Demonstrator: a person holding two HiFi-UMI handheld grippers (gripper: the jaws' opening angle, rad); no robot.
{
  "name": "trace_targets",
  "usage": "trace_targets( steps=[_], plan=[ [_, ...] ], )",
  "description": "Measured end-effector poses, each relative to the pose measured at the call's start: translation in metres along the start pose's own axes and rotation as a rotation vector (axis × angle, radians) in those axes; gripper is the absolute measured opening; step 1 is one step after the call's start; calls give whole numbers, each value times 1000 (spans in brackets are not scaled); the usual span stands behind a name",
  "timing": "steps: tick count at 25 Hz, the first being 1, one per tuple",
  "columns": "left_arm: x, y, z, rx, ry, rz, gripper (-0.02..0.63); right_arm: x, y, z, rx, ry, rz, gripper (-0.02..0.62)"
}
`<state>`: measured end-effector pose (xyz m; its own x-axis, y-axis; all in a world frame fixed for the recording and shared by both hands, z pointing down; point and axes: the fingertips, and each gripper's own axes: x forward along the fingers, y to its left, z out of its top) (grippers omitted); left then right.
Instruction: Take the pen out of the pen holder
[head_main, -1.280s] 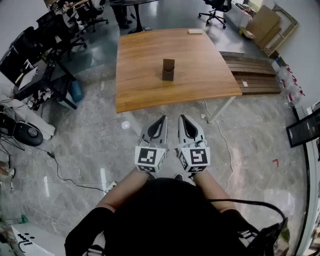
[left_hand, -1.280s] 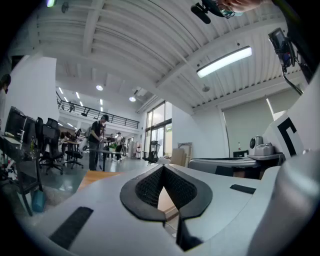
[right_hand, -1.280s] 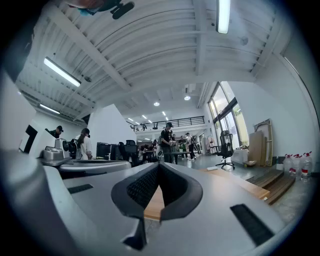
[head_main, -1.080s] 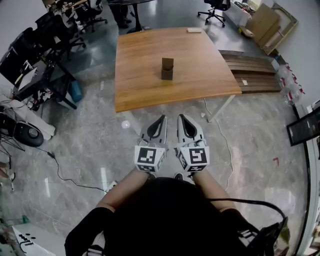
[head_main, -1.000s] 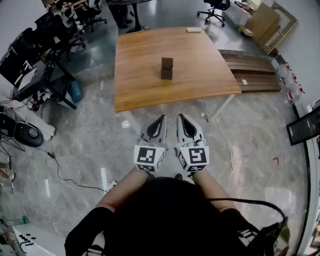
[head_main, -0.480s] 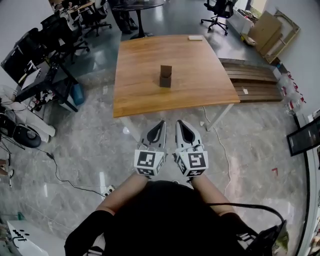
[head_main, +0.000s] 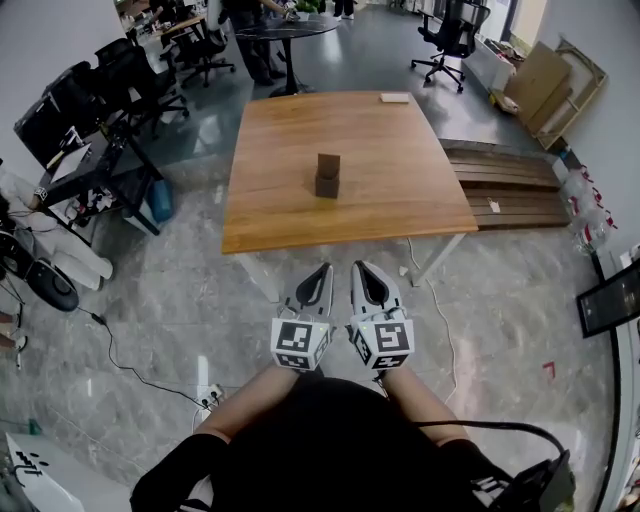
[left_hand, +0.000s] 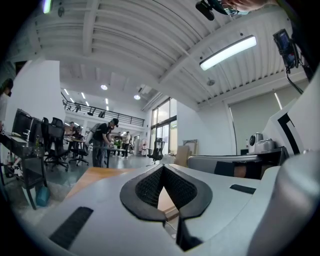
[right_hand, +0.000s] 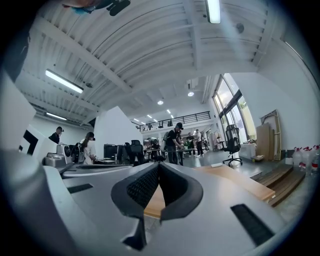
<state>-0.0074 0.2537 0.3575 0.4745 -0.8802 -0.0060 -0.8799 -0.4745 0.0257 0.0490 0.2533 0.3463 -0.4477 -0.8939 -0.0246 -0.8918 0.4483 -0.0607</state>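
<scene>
A dark brown pen holder (head_main: 327, 176) stands upright near the middle of the wooden table (head_main: 400, 160). It is too small in the head view to make out a pen in it. My left gripper (head_main: 322, 272) and right gripper (head_main: 358, 268) are held side by side over the floor, short of the table's near edge and well apart from the holder. In the left gripper view the left gripper (left_hand: 163, 169) has its jaws meeting with nothing between them. The right gripper (right_hand: 159, 165) looks the same in its own view. The holder is hidden in both gripper views.
A small white object (head_main: 394, 98) lies at the table's far edge. Office chairs and desks (head_main: 120, 80) crowd the left. Wooden planks (head_main: 510, 175) and cardboard (head_main: 555, 75) lie to the right. People stand at a round table (head_main: 285, 25) beyond. A cable (head_main: 445, 300) runs across the floor.
The table and holder have slid lower and nearer in the head view. Both grippers stay shut and side by side, slightly lower in the frame.
</scene>
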Motion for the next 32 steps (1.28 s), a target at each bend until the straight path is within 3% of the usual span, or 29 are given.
trace_targets(
  steps=[12, 24, 32],
  plan=[
    [99, 47, -30, -25, 33, -15, 0, 88, -53, -36, 4, 62, 12, 14],
    [260, 166, -51, -18, 86, -65, 0, 266, -117, -65, 16, 121, -48, 14],
    [323, 226, -71, -39, 141, -82, 0, 350, -140, -84, 8, 193, -74, 14]
  ],
)
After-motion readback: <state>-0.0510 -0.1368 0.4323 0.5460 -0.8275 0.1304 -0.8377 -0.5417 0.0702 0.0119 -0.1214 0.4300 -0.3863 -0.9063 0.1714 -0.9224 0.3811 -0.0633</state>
